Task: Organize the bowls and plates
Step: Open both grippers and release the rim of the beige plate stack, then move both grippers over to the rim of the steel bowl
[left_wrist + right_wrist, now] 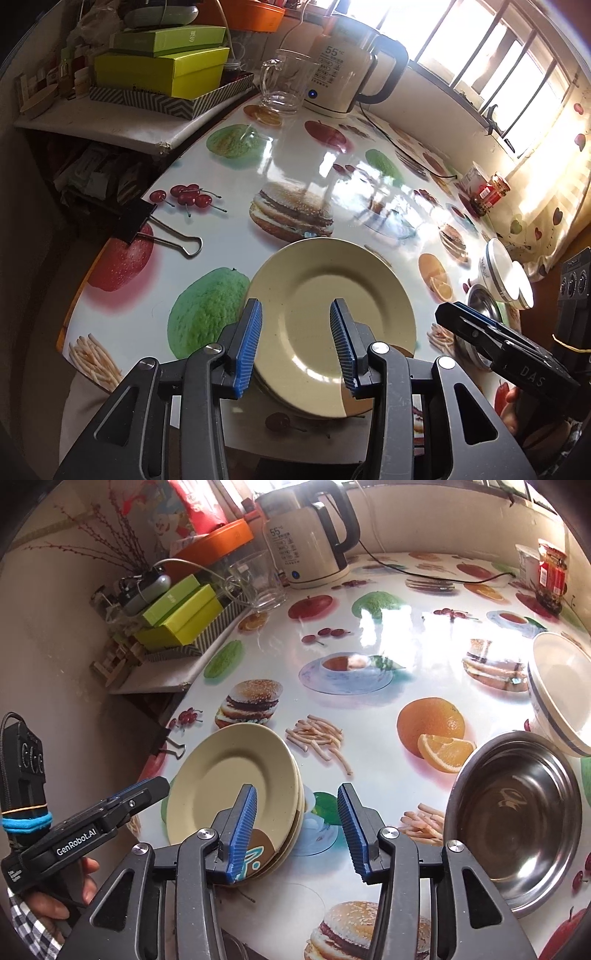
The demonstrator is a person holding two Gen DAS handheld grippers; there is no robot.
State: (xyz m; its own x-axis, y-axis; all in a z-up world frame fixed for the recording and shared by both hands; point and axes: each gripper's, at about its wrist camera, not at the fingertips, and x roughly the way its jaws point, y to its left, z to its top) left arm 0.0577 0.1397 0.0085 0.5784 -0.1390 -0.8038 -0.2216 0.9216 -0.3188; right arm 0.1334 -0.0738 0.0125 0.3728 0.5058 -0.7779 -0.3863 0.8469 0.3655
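On the table (369, 635), a binder clip (162, 229) grips the left edge. Beside it, the cream plates (232, 775) sit stacked near the front. The left gripper (295, 339) hovers over them, fingers spread, holding nothing. The right gripper (297, 830) is spread too, just right of the stack. Further right a steel bowl (513, 812) touches a tilted white bowl (561, 690).
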